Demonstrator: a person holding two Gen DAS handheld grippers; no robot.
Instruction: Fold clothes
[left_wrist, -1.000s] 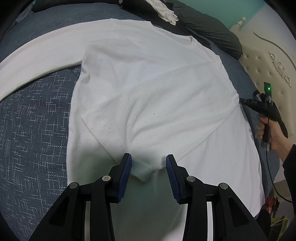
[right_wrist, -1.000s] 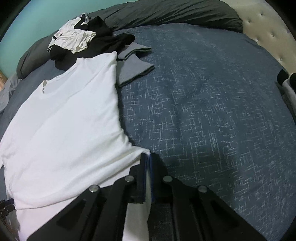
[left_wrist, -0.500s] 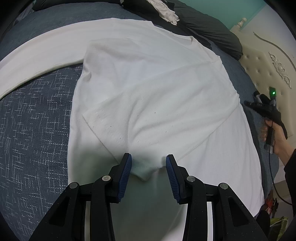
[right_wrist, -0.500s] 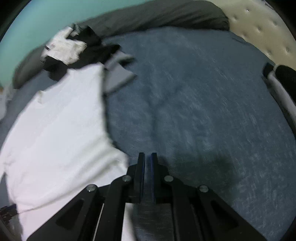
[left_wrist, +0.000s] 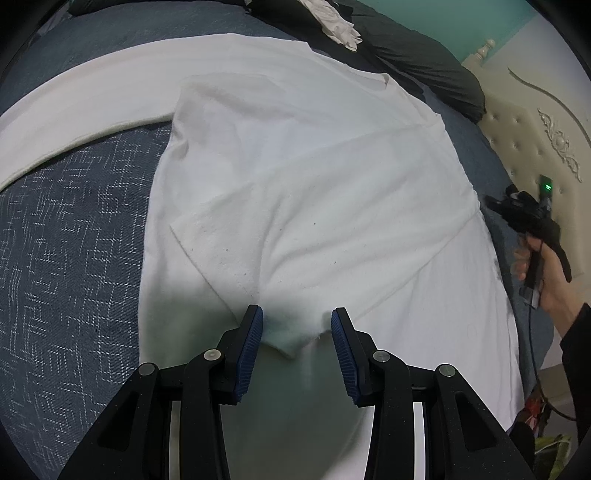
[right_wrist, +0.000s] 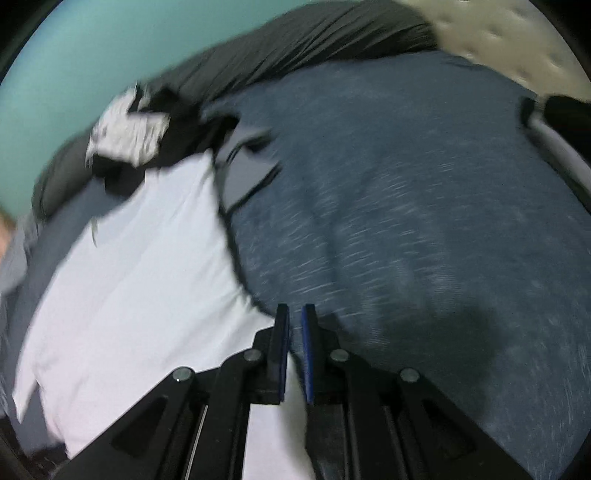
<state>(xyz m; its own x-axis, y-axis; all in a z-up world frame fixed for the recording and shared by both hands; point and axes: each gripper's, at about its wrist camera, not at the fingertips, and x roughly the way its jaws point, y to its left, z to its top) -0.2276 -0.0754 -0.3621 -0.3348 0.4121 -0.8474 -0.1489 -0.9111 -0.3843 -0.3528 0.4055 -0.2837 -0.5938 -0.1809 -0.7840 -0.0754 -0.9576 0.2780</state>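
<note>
A white long-sleeved shirt (left_wrist: 295, 166) lies flat on the blue bedspread (left_wrist: 66, 258). One sleeve (left_wrist: 332, 229) is folded slantwise across its body, and the other sleeve (left_wrist: 92, 107) stretches out to the left. My left gripper (left_wrist: 295, 317) hovers open over the folded sleeve's cuff (left_wrist: 288, 343), its pads clear of the cloth. My right gripper (right_wrist: 293, 310) has its jaws a narrow slit apart with nothing between them. It sits just past the shirt's (right_wrist: 140, 266) right edge and shows in the left wrist view (left_wrist: 524, 218), held in a hand.
A pile of black and white clothes (right_wrist: 129, 129) and a grey folded garment (right_wrist: 247, 166) lie beyond the shirt's collar. A dark duvet (left_wrist: 424, 62) and a tufted cream headboard (left_wrist: 535, 122) border the bed. Bare bedspread (right_wrist: 406, 203) spreads to the right.
My right gripper let go of the shirt's edge, rose and drew off to the right, rolling as it went. The left gripper and the shirt have stayed put.
</note>
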